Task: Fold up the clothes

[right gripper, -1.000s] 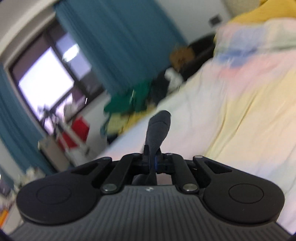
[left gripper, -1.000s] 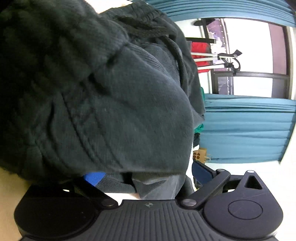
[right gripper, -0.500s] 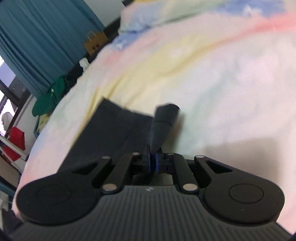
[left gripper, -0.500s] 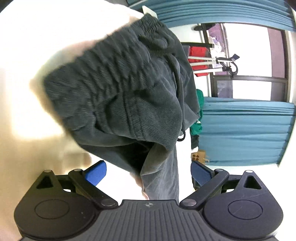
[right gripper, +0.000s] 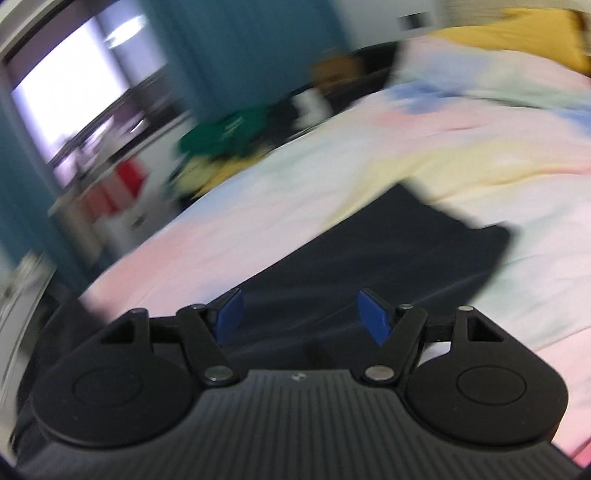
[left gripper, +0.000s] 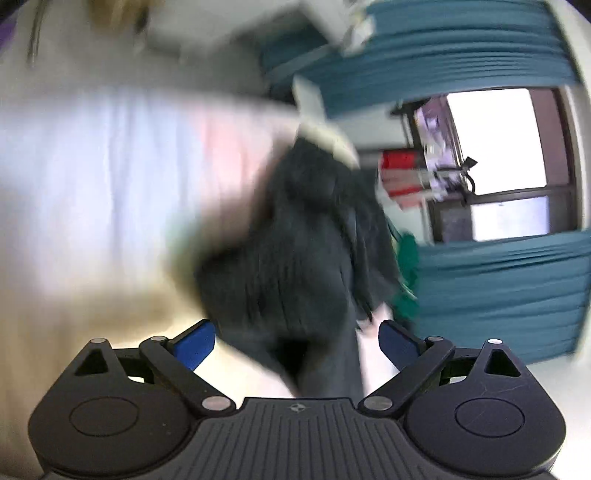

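Observation:
Dark green-black trousers lie bunched on the pastel bedspread ahead of my left gripper, which is open and empty; the view is blurred. In the right wrist view the trouser leg lies flat across the bedspread. My right gripper is open just above the cloth and holds nothing.
Teal curtains and a window stand beyond the bed. A heap of green and yellow clothes lies at the bed's far edge. A red item sits by the window. A yellow pillow is at the far right.
My right gripper has opened and let go of the trouser leg, which now lies flat on the bed. My left gripper has drawn back from the bunched trousers, staying open.

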A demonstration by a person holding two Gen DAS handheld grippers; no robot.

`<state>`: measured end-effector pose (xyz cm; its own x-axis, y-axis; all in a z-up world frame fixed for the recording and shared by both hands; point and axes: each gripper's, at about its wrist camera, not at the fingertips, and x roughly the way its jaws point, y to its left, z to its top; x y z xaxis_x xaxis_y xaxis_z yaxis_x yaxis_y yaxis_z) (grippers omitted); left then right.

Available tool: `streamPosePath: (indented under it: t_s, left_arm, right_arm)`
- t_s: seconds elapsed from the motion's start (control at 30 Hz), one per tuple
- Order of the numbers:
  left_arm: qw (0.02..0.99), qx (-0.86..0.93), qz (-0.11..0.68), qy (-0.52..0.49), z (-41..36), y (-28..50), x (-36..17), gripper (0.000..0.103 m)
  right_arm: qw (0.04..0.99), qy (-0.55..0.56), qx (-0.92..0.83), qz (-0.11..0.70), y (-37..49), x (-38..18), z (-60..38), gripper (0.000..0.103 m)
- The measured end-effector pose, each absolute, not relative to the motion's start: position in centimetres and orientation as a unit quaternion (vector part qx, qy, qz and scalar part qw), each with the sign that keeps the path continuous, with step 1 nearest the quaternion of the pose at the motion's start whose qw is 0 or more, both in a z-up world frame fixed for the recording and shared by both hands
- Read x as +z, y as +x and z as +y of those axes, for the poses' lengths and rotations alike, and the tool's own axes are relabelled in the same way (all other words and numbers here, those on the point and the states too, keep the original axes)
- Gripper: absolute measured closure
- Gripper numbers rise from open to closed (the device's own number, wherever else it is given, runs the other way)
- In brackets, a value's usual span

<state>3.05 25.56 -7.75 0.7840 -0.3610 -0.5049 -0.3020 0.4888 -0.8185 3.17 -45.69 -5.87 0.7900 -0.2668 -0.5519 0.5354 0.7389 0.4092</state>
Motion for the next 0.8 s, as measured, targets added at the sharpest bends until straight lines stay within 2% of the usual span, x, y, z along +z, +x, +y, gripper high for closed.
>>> streamPosePath:
  t_s: [0.1,0.23,0.37,0.5,0.57,0.73,0.8]
  left_arm:
    - [0.845,0.007,0.314,-0.434,27.0,4.7,-4.0,0.006]
    - [0.845,-0.029,0.357,-0.397,28.5,10.6,-2.6,0.005]
    - [0.848,-0.04,0.382,-0.366,27.3,17.8,-5.3,0.005]
    - [0.85,-0.048,0.404,-0.334,25.8,25.1,-8.5,0.004]
    - [0.844,-0.059,0.399,-0.355,26.0,28.0,-10.4,0.004]
    - [0.831,-0.105,0.389,-0.385,25.7,31.4,-12.7,0.006]
    - [0.826,-0.127,0.386,-0.391,25.5,32.3,-13.1,0.01]
  right_arm:
    - [0.904,0.282,-0.145,0.287,6.0,-4.5,-38.0,0.031]
    - [0.877,0.342,-0.048,0.334,9.5,-3.6,-29.9,0.032]
    - [0.891,0.318,-0.011,0.325,12.0,-3.4,-23.7,0.032]
    - [0.898,0.287,-0.013,0.333,14.3,-7.2,-21.1,0.032]
    - [0.897,0.273,-0.022,0.348,15.4,-9.9,-21.3,0.031]
    - [0.888,0.293,0.006,0.355,16.4,-13.4,-22.9,0.03]
    - [0.889,0.296,0.009,0.35,17.1,-13.6,-23.0,0.03]
